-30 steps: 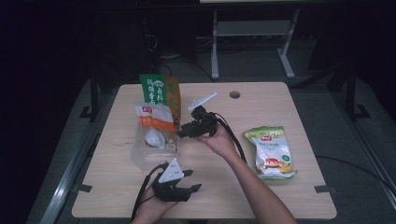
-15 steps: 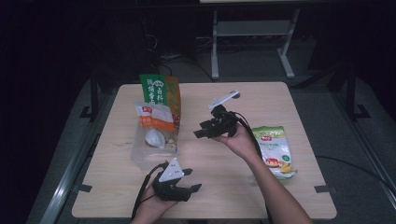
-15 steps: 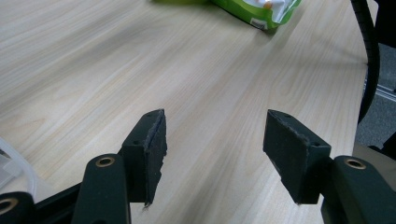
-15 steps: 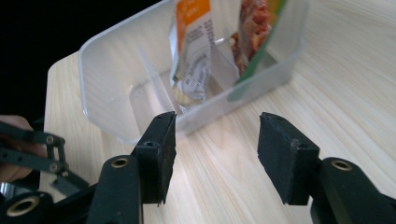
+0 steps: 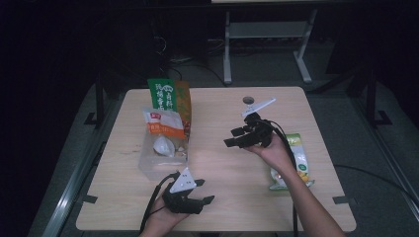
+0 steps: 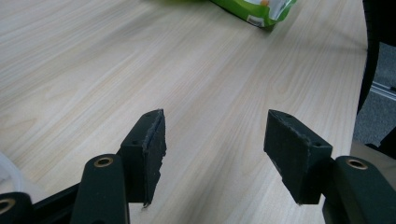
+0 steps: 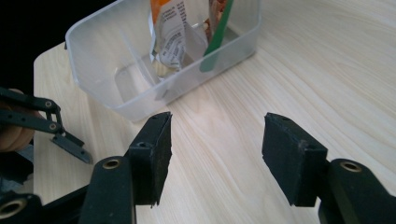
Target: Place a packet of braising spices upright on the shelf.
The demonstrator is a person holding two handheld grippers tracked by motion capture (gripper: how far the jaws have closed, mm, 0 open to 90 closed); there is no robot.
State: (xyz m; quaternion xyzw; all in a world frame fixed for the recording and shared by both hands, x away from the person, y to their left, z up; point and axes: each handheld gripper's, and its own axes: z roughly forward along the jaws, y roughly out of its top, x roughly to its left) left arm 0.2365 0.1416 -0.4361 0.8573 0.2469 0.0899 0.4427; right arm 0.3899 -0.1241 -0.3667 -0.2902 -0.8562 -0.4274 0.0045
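Right now I have both grippers empty. The right gripper [image 5: 236, 138] hangs above the middle of the table [image 5: 217, 168] with its jaws spread and nothing between them; they have just been opening, which I read as having let a packet go into the clear plastic tub [image 5: 150, 165]. That tub sits at the left of the table and holds an orange-and-white packet [image 5: 164, 123] and a tall green bag [image 5: 163, 94] standing upright against its far wall — packed on end, I judge, so more will fit. The left gripper [image 5: 200, 197] rests low near the table's front edge, just beside the tub's near corner, jaws also apart and bare, probably parked there out of the way. The green snack bag [image 5: 296, 163] lies flat at the right, partly under my right forearm — likely the next one to go in. The table is pale wood-grain laminate with a round cable hole at the back; the room around it is dark, with a metal stand behind.
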